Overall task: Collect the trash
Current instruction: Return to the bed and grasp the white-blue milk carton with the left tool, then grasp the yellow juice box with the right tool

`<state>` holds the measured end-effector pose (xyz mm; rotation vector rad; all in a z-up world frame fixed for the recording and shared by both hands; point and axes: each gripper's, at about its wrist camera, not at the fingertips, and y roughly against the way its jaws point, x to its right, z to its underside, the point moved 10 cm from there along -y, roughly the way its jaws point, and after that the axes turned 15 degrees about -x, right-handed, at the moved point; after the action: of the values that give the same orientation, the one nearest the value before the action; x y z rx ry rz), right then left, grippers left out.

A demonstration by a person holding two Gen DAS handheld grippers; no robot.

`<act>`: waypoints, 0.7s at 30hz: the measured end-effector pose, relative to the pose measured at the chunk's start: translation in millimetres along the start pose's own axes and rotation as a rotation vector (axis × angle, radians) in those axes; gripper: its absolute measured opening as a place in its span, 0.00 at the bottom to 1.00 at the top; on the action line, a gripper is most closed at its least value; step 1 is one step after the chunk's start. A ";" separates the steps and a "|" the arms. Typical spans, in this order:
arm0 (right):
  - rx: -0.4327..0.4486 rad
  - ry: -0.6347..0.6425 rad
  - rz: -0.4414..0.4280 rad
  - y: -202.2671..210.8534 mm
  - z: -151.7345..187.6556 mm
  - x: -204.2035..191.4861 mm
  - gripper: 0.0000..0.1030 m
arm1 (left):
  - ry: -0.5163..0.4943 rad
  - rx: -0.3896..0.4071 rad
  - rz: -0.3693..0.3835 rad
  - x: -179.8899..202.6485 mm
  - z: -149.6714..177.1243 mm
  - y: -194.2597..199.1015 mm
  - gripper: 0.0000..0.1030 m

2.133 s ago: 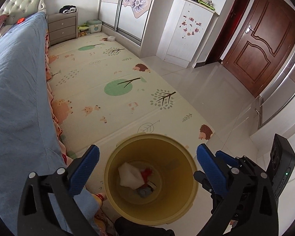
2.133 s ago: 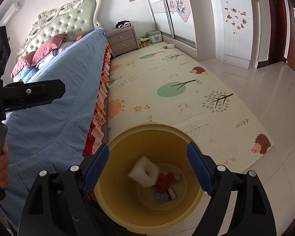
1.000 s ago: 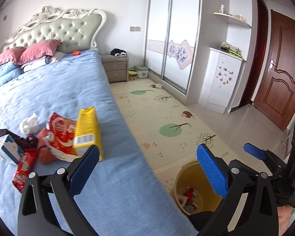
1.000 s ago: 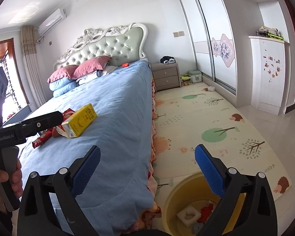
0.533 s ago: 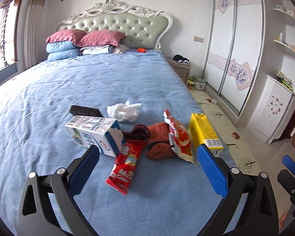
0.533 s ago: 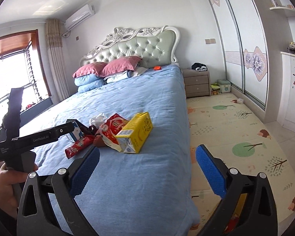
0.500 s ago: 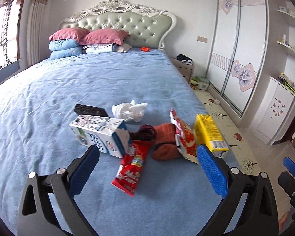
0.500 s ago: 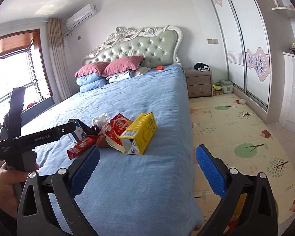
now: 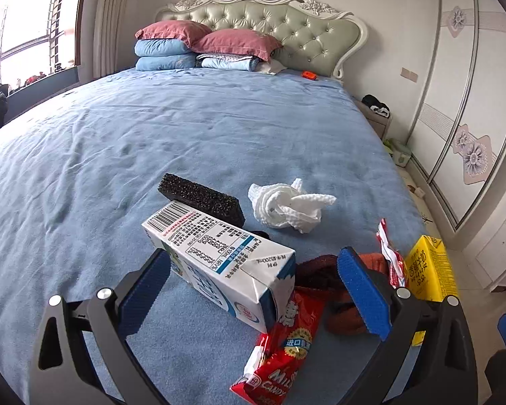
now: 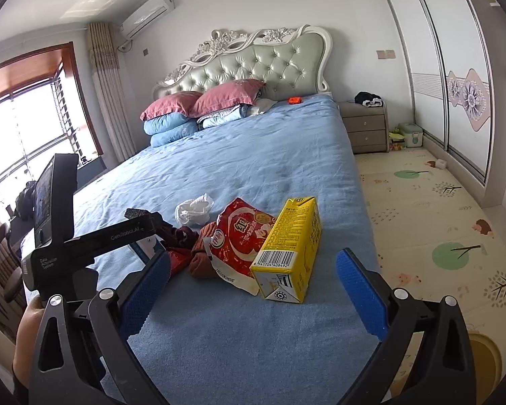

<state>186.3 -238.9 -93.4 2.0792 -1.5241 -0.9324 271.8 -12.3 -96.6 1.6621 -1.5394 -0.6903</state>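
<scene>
Trash lies in a heap on the blue bed (image 9: 172, 135). A white milk carton (image 9: 219, 256) lies between the jaws of my open left gripper (image 9: 253, 293), not gripped. Beside it are a black sponge (image 9: 200, 197), a crumpled white tissue (image 9: 286, 204), a red candy wrapper (image 9: 283, 347), a brown sock (image 9: 324, 273) and a yellow juice carton (image 9: 426, 271). My open, empty right gripper (image 10: 253, 293) is just short of the yellow carton (image 10: 291, 246) and a red snack bag (image 10: 239, 239). The yellow bin (image 10: 482, 368) stands on the floor at lower right.
Pillows (image 9: 205, 45) and a padded headboard (image 9: 286, 23) are at the far end. A nightstand (image 10: 367, 128), a patterned play mat (image 10: 438, 222) and sliding wardrobe doors (image 10: 455, 77) are right of the bed. A window (image 10: 23, 135) is at left.
Both grippers swung up from above the bin to the bed and moved in on the trash heap. The left gripper now straddles the milk carton; the right has neared the yellow carton.
</scene>
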 end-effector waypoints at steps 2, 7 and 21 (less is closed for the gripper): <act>-0.020 0.014 -0.003 -7.5 -1.3 -2.4 0.92 | 0.014 -0.008 -0.024 -3.9 -4.2 -8.0 0.96; -0.060 0.018 0.038 -22.5 -3.1 0.1 0.92 | 0.057 -0.073 -0.018 -12.0 -3.9 -31.4 0.96; -0.149 -0.040 0.139 -46.7 -5.9 16.4 0.89 | 0.105 -0.121 0.174 -47.6 20.3 -25.2 0.43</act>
<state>225.2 -239.5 -124.6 1.8379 -1.5471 -1.0081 263.9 31.0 -133.6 1.4334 -1.5159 -0.5822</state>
